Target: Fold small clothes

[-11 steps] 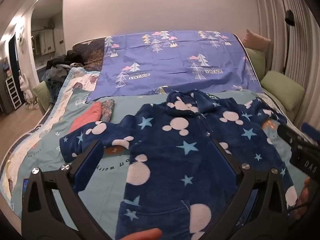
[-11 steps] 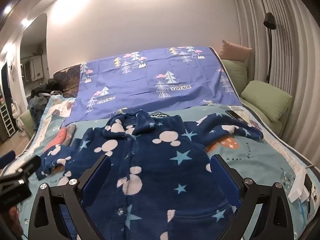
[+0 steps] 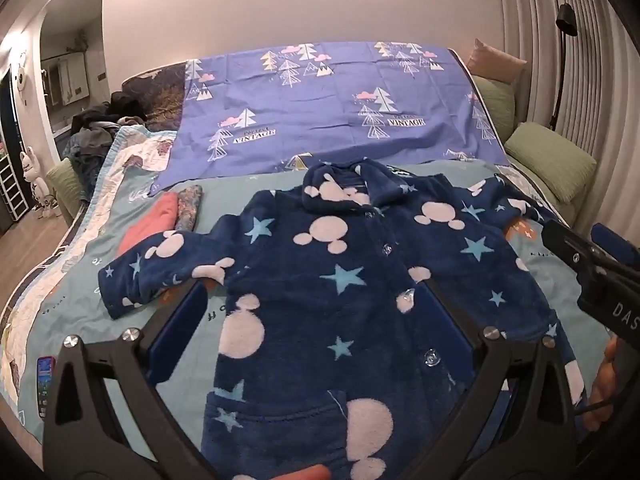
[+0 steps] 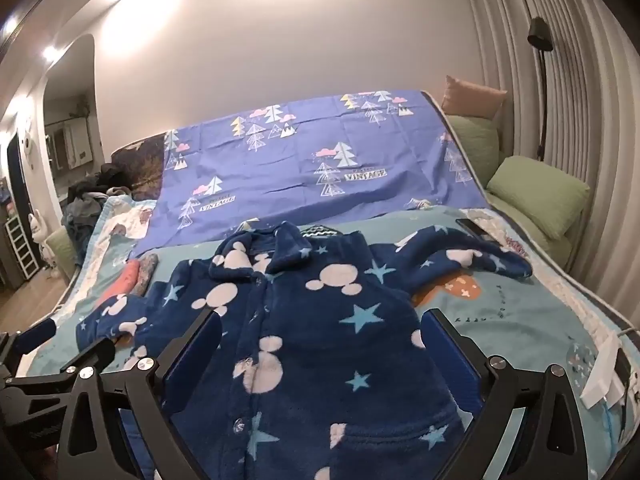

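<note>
Two black hand-held grippers, left (image 3: 316, 316) and right (image 4: 320, 340), hover wide open and empty over the navy fleece jacket with pink mouse heads and blue stars (image 3: 340, 280), spread flat, buttoned, on the pale-teal printed bedspread (image 3: 80, 292). Best start: pinch one sleeve cuff and fold it squarely across the jacket's chest. Versus the earlier frame, both sit slightly nearer the jacket's collar.

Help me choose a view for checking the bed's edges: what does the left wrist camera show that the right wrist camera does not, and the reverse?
Only the left wrist view shows the phone lying at the bed's left edge. Only the right wrist view shows the white charger at the right edge and the full right sleeve. Both share the navy fleece jacket spread flat, the red folded garment, the purple sheet, and both open grippers, left and right, above the jacket.
</note>
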`<state>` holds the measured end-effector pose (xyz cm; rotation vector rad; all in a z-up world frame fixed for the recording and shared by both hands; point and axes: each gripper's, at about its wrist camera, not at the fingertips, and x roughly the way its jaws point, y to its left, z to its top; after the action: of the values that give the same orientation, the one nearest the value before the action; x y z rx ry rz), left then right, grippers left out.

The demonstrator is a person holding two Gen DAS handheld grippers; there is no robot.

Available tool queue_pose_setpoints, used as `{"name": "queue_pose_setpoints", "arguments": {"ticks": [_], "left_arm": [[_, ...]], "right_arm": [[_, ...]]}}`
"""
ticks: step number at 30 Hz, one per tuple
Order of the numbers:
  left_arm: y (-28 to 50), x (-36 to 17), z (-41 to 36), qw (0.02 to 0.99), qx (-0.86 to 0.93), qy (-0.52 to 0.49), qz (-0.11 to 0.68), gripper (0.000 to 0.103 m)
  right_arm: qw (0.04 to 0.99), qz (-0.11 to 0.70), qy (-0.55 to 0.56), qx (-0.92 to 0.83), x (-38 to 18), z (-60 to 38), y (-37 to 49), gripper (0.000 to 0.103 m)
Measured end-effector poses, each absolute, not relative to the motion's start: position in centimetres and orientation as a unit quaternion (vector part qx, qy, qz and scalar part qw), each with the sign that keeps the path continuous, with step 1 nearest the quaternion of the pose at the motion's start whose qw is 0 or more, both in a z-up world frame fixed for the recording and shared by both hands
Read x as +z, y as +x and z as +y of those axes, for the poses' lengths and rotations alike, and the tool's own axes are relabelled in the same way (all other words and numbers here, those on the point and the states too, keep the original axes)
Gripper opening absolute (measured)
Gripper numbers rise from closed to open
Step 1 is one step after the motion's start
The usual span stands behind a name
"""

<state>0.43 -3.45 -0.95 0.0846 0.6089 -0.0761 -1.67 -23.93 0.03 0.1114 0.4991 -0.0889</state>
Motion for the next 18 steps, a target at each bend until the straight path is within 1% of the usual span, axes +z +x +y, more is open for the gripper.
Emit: {"name": "queue_pose_setpoints", "arguments": {"ticks": [4,8,9,18], "left_arm": [[0.1,-1.0,-4.2,0.954,-0.024,0.047,0.294,0.102],[0.4,-0.9,-5.0,0.950,-0.014,0.054,0.308,0.102],[0.4,-0.9,-4.1,0.950,-0.017,0.053,0.306,0.102],[0.5,-1.4,-4.2,0.951,-0.039,0.045,0.303,0.102]], "right_arm": [[0.965,0.254,0.059,-0.036,-0.3,-24.0,-1.5,0.101],[0.965,0.256,0.051,-0.039,-0.5,-23.8,-1.4,0.101],[0.964,0.256,0.052,-0.039,-0.5,-23.9,-1.3,0.101],[0.964,0.256,0.050,-0.051,-0.3,-24.1,-1.4,0.101]]}}
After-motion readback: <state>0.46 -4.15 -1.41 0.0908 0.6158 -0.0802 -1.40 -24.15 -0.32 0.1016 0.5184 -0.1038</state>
